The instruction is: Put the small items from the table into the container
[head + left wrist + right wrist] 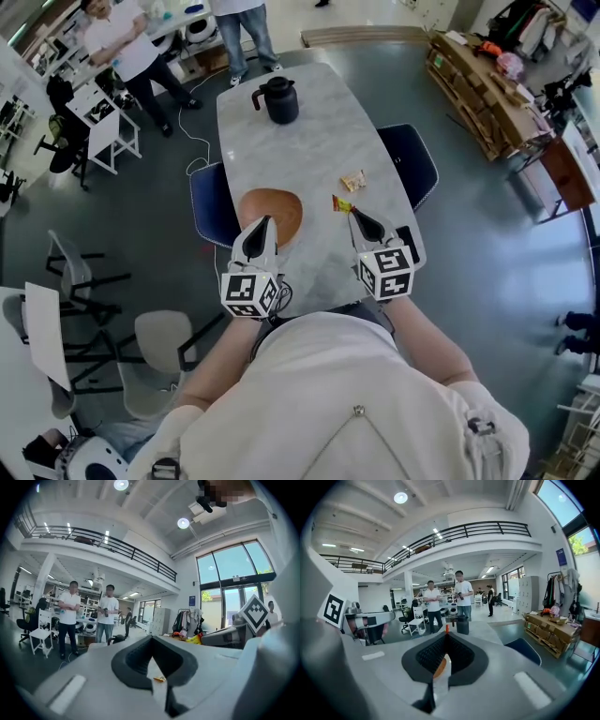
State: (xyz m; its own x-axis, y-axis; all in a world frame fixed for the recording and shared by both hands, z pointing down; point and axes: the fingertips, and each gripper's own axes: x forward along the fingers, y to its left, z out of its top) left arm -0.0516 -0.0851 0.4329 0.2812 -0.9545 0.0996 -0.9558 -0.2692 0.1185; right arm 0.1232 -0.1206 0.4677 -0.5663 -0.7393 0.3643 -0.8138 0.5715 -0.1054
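Note:
A round brown container (pixel 272 208) sits on the marble table (pixel 309 141) near its front left. My left gripper (pixel 264 221) hovers over the container's near rim; in the left gripper view (pixel 151 637) its tips meet with nothing between them. My right gripper (pixel 352 214) is shut on a small red and yellow wrapper (pixel 340 203), held above the table to the right of the container. A sliver of that wrapper (pixel 446 628) sticks out past the tips in the right gripper view. A tan snack packet (pixel 353 180) lies on the table just beyond.
A black jug (pixel 278 99) stands at the table's far end. Blue chairs flank the table at the left (pixel 211 202) and the right (pixel 412 159). Two people (pixel 127 47) stand beyond the far end. Stacked wooden pallets (pixel 478 84) lie at the right.

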